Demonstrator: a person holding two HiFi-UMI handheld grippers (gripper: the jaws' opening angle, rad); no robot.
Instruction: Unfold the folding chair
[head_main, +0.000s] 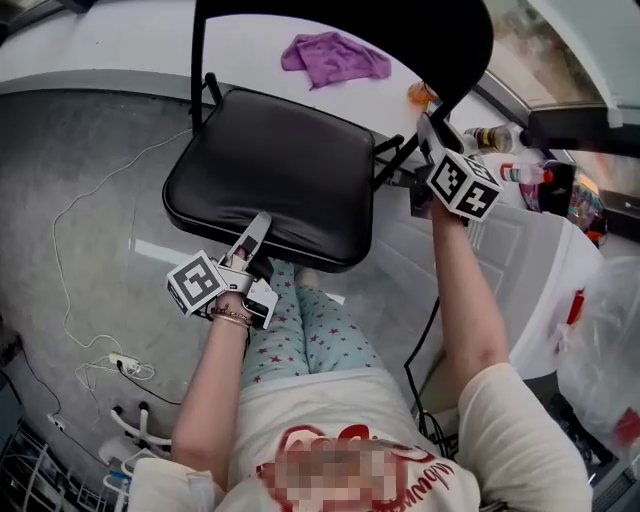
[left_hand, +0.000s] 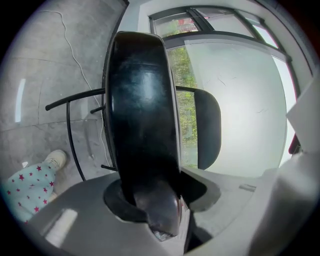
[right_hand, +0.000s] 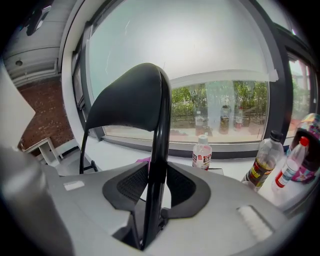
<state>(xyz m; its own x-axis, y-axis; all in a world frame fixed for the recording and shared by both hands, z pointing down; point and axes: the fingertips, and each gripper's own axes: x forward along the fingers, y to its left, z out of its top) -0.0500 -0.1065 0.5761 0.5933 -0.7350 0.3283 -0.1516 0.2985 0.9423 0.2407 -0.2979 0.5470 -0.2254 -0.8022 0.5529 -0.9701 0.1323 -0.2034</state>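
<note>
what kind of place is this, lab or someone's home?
Likely a lived-in room rather than a lab, though unsure: a bare grey floor, a wide white sill holding drink bottles, and a large window onto trees.

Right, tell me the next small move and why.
Probably press the seat down a touch with the left gripper, whose jaws clamp its front edge, while the right gripper steadies the frame tube; the seat looks nearly level.

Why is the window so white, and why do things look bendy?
Left gripper view: daylight washes the window white, and the wide lens curves its frame and the chair seat. Right gripper view: same glare behind the backrest; edges bulge. Head view: softer, even light.
</note>
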